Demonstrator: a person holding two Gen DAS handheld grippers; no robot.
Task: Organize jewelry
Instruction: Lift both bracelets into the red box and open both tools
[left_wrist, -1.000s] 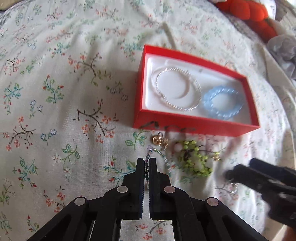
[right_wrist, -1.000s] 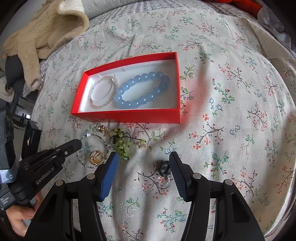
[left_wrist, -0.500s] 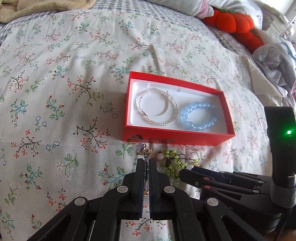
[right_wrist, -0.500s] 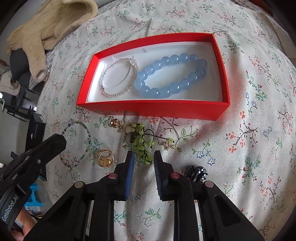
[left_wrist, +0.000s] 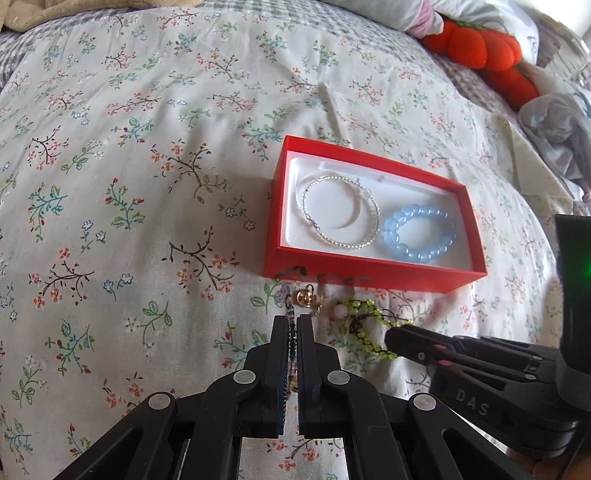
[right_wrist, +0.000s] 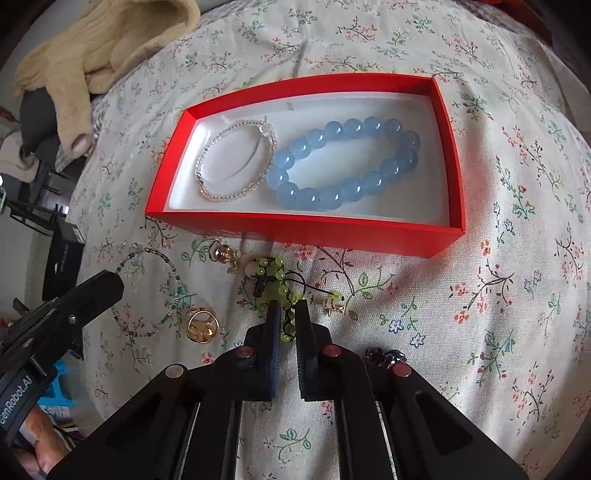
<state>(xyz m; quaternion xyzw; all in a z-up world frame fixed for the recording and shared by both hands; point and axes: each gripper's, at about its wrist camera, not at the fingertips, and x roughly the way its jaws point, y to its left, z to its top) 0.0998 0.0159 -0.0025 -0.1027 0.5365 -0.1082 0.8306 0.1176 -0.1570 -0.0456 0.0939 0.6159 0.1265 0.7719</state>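
A red box (left_wrist: 369, 274) (right_wrist: 306, 227) on the floral bedspread holds a clear bead bracelet (left_wrist: 341, 210) (right_wrist: 236, 162) and a blue bead bracelet (left_wrist: 419, 233) (right_wrist: 347, 164). In front of it lie a green bead bracelet (left_wrist: 364, 325) (right_wrist: 273, 280), gold earrings (left_wrist: 306, 297) (right_wrist: 223, 254), a gold ring (right_wrist: 201, 325) and a thin dark-bead bracelet (right_wrist: 155, 288). My left gripper (left_wrist: 291, 325) is shut on the thin dark-bead bracelet (left_wrist: 291, 339). My right gripper (right_wrist: 286, 310) is shut on the green bracelet; it also shows in the left wrist view (left_wrist: 397, 338).
A dark beaded piece (right_wrist: 384, 356) lies right of my right gripper. A small gold stud (right_wrist: 332, 304) lies beside the green bracelet. A beige knitted garment (right_wrist: 99, 48) sits at the back left, an orange plush toy (left_wrist: 484, 51) and grey cloth (left_wrist: 554, 129) at the back right.
My right gripper moved left from the dark beaded piece to the green bracelet and closed on it. My left gripper stayed shut on the thin bracelet and pulled back a little.
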